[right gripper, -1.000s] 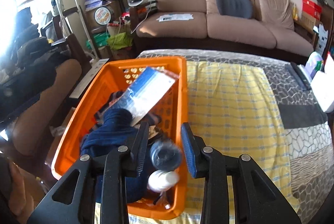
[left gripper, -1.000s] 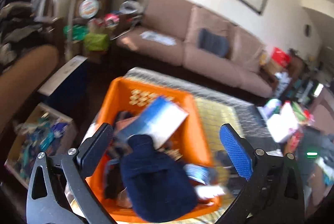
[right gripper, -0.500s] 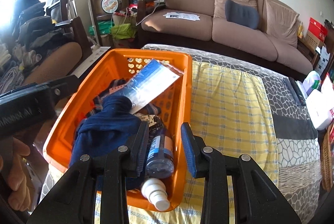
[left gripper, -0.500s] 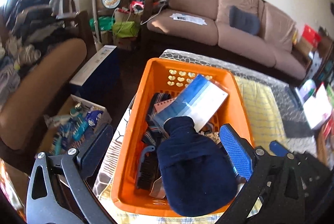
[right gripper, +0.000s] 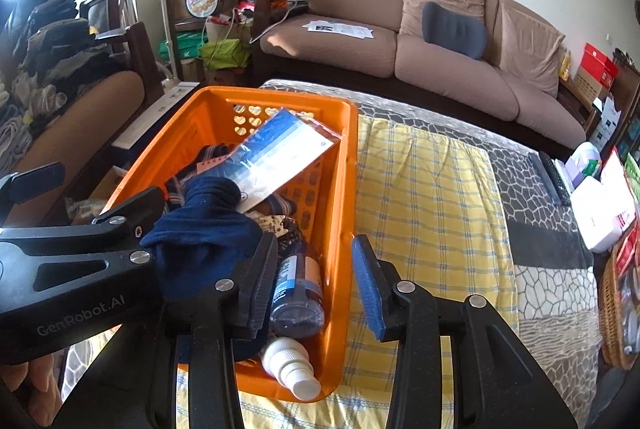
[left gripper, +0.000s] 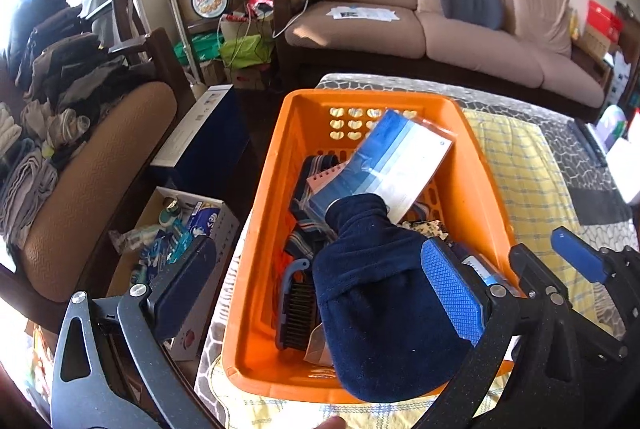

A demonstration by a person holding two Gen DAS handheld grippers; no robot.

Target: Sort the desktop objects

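Two fingers parted (just widening) | dark bottle between, unpressed | orange basket

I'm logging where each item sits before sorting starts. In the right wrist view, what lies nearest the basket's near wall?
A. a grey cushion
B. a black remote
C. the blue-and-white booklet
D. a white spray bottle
D: the white spray bottle lies on its side against the near wall of the orange basket, in front of the dark jar.
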